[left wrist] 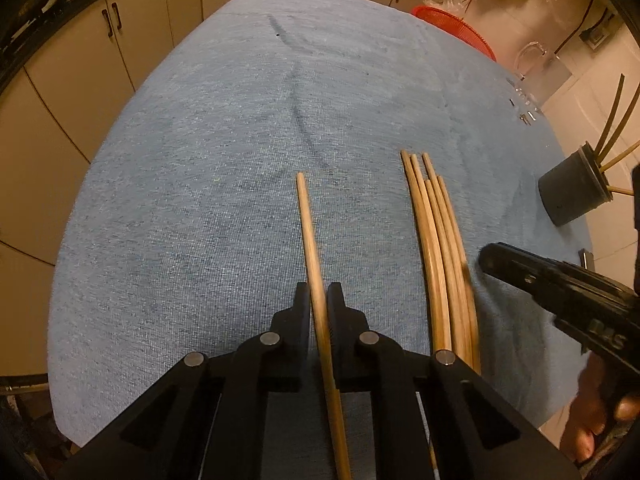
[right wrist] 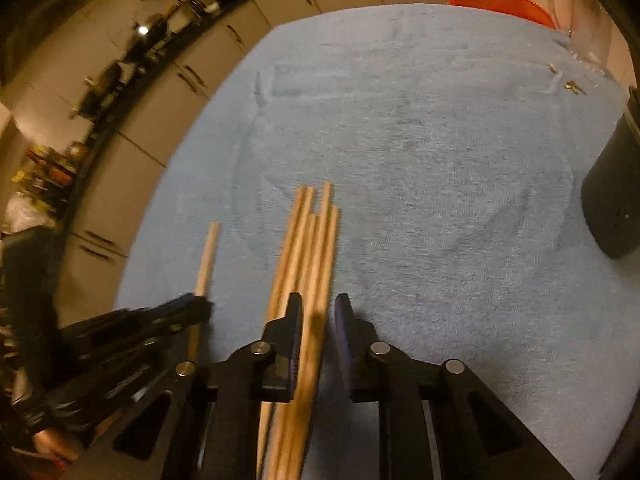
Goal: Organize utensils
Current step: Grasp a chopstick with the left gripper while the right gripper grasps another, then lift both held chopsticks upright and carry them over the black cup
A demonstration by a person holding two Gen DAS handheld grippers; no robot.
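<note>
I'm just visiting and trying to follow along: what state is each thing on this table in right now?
Left gripper: shut on a single chopstick.
Right gripper: open, straddling the chopstick bundle.
Bundle: lying flat on the blue cloth, side by side.
Black holder: upright, a few sticks already inside.
Red basket: at the far edge, contents hidden.

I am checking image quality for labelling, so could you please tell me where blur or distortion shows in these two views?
Left wrist view: fisheye bends the chopstick bundle; the held chopstick is sharp. Right wrist view: motion blur smears the left claw and the bundle near the right claw.
</note>
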